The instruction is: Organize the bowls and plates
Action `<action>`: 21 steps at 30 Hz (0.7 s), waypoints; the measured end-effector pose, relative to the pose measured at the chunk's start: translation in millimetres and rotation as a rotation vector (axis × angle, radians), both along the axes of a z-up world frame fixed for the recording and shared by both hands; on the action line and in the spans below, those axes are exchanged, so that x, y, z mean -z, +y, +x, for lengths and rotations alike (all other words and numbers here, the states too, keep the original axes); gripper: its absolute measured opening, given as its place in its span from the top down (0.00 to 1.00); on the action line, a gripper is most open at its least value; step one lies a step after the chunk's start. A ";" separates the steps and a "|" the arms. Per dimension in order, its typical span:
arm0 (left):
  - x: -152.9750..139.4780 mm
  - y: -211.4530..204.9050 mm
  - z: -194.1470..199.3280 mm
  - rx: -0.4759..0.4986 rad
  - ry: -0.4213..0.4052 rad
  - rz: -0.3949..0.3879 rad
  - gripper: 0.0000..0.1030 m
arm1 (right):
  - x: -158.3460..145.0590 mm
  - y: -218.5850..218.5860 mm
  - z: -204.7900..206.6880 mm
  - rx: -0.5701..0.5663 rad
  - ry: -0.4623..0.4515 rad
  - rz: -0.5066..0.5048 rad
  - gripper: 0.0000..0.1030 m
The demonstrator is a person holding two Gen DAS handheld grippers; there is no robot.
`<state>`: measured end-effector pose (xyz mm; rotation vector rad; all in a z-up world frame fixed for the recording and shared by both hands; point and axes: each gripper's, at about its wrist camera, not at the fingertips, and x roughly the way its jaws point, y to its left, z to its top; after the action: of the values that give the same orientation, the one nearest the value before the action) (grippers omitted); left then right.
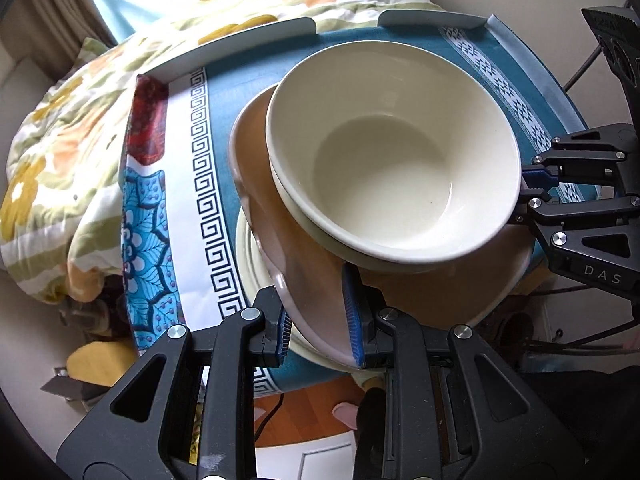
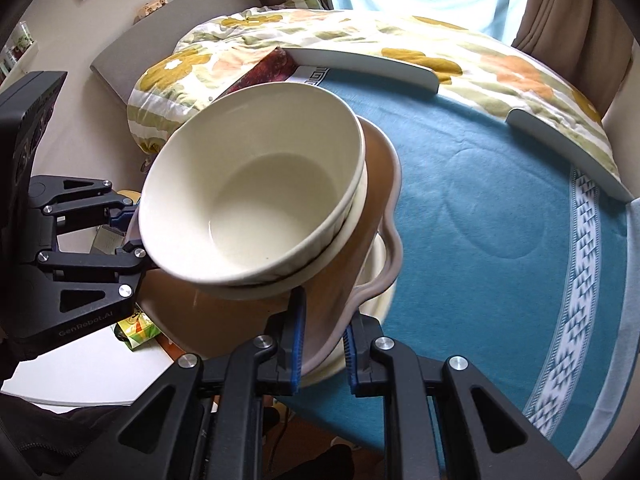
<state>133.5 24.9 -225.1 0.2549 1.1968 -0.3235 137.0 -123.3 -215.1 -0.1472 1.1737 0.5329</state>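
Stack: two cream bowls, nested one inside the other, sit on a pink plate with a wavy rim; a cream plate shows under it. In the left wrist view the stack fills the centre of the frame.
Left gripper: bottom centre of its own view, jaws nearly closed, blue pads pinching the rim of the pink plate at its near edge.
Right gripper: bottom centre of its own view, jaws likewise nearly closed on the pink plate's rim on the opposite side; whether the cream plate below is caught in either grip cannot be told.
Setting: a blue cloth covers the table in the right half of the right wrist view; a flowered quilt lies beyond it, along the top of the frame.
Step, as judged: the stack looks carried between both grippers toward a resting place on the cloth.
Risk one: the bowls appear tilted and rest loose, so a jolt or a steeper tilt could slide them off the plate.
Risk two: each grip holds only a thin rim, so uneven pull between the two hands could twist the plate free.
Risk three: if unclamped, the cream plate could drop away.
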 end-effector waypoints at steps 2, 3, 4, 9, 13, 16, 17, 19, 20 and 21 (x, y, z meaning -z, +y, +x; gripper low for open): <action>5.1 6.2 -2.0 0.008 0.008 -0.010 0.80 | 3.0 5.6 -2.7 0.014 0.006 -0.006 0.85; 7.1 8.3 -2.5 0.014 0.012 -0.016 0.80 | 4.5 7.5 -4.6 0.023 0.007 -0.010 0.85; 8.7 9.3 -3.0 0.018 0.013 -0.021 0.80 | 5.5 8.5 -6.1 0.032 0.008 -0.013 0.85; 16.1 11.5 -2.3 0.033 0.025 -0.049 0.81 | 10.4 7.4 -7.9 0.070 0.020 -0.022 0.85; 20.0 14.2 -2.5 0.038 0.023 -0.061 0.80 | 11.6 7.2 -8.6 0.083 0.016 -0.022 0.85; 20.3 15.4 -2.0 0.034 0.024 -0.069 0.80 | 12.1 7.4 -8.7 0.094 0.018 -0.027 0.85; 20.7 15.7 -2.2 0.035 0.022 -0.068 0.80 | 12.3 7.7 -8.5 0.099 0.021 -0.029 0.85; 21.1 16.6 -1.6 0.030 0.027 -0.071 0.80 | 12.3 9.4 -7.9 0.103 0.028 -0.043 0.85; 21.0 16.8 -0.6 0.024 0.036 -0.073 0.80 | 12.2 10.6 -7.9 0.101 0.031 -0.052 0.85; 20.9 16.4 0.4 0.023 0.045 -0.070 0.80 | 12.4 11.3 -7.2 0.100 0.034 -0.059 0.85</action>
<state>134.0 41.3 -245.9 0.2020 1.2248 -0.3922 129.8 -111.9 -227.5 -0.1298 1.2243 0.4145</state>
